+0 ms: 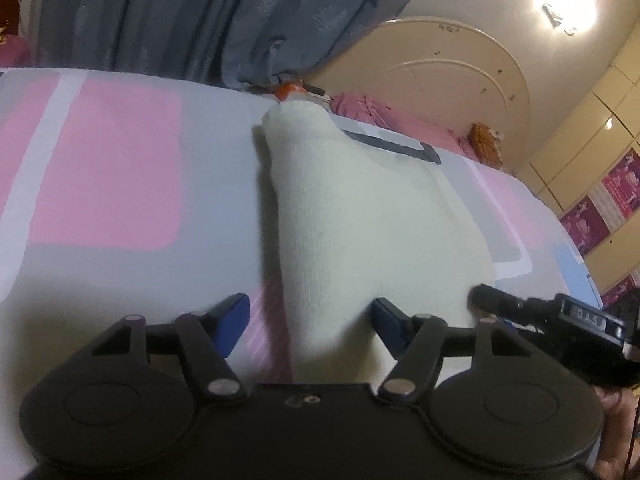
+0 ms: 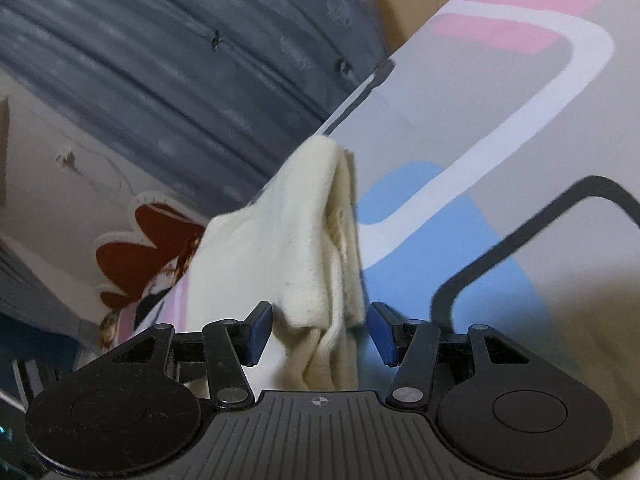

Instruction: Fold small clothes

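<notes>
**Ana:** Since both tools sit right at the near end, what are the tongs doing?

**Ben:** On the left gripper (image 1: 310, 320) the jaws stand apart, with the cream garment (image 1: 352, 216) running up between them; I see no pinch. On the right gripper (image 2: 316, 330) the jaws also stand apart, straddling a bunched near edge of the same cloth (image 2: 280, 248).

**Ana:** How will it handle?

**Ben:** My guess: light, soft knit, limp, not slippery and not fragile. It sags and doubles on itself, so I'd take it at a near corner or hem, through all the layers, rather than mid-panel.

**Ana:** Where does it lie, and which way does it point?

**Ben:** It lies on the patterned bedsheet (image 1: 108, 168), long axis running away from the grippers, narrowing to a tip at the far end toward the grey curtain (image 1: 200, 12); the wide end is nearest us
</notes>
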`<state>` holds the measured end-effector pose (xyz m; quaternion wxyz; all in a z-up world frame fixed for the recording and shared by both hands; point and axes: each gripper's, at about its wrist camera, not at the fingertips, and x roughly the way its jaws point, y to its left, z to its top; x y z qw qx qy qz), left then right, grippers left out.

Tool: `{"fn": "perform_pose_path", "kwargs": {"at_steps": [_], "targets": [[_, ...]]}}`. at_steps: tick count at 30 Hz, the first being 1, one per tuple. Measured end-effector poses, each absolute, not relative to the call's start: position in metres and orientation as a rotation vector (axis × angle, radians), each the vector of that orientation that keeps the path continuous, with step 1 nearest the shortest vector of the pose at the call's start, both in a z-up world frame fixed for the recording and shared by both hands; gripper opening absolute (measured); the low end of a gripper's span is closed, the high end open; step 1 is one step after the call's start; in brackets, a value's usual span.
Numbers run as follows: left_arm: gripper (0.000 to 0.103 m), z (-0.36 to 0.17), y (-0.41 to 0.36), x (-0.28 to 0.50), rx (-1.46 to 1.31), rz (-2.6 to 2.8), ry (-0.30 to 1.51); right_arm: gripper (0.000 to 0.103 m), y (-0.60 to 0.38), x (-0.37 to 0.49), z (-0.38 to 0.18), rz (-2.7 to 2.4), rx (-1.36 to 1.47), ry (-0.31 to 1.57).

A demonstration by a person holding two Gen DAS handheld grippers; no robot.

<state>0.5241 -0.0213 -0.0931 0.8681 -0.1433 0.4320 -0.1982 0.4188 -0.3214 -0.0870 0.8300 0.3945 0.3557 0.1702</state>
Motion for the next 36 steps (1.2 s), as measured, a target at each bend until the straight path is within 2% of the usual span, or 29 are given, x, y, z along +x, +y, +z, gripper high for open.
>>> {"fn": "perform_pose_path", "kwargs": {"at_steps": [3,6,10,13,20,22,24,26,36], "targets": [[0.064,-0.092,-0.03,0.526,-0.258,-0.423,0.909,0.053,-0.319,0.424,-0.088,0.365,0.824,0.757],[0.057,-0.092,-0.038,0.531,-0.27,-0.451,0.92,0.053,-0.316,0.424,-0.087,0.364,0.792,0.76],[0.056,-0.094,-0.043,0.533,-0.292,-0.463,0.911,0.053,-0.307,0.428,-0.086,0.385,0.725,0.761],[0.052,-0.094,-0.039,0.53,-0.298,-0.471,0.9,0.048,-0.309,0.426,-0.085,0.399,0.695,0.766],[0.053,-0.095,-0.051,0.533,-0.257,-0.46,0.886,0.047,-0.299,0.428,-0.086,0.399,0.658,0.755],[0.037,-0.091,-0.056,0.53,-0.226,-0.461,0.856,0.045,-0.286,0.426,-0.078,0.37,0.573,0.745],[0.034,-0.085,-0.065,0.525,-0.163,-0.452,0.82,0.037,-0.276,0.424,-0.073,0.352,0.505,0.728],[0.033,-0.082,-0.069,0.522,-0.129,-0.44,0.804,0.033,-0.264,0.42,-0.067,0.33,0.423,0.702],[0.03,-0.069,-0.07,0.511,-0.104,-0.432,0.75,0.031,-0.238,0.402,-0.06,0.275,0.28,0.641]]}}
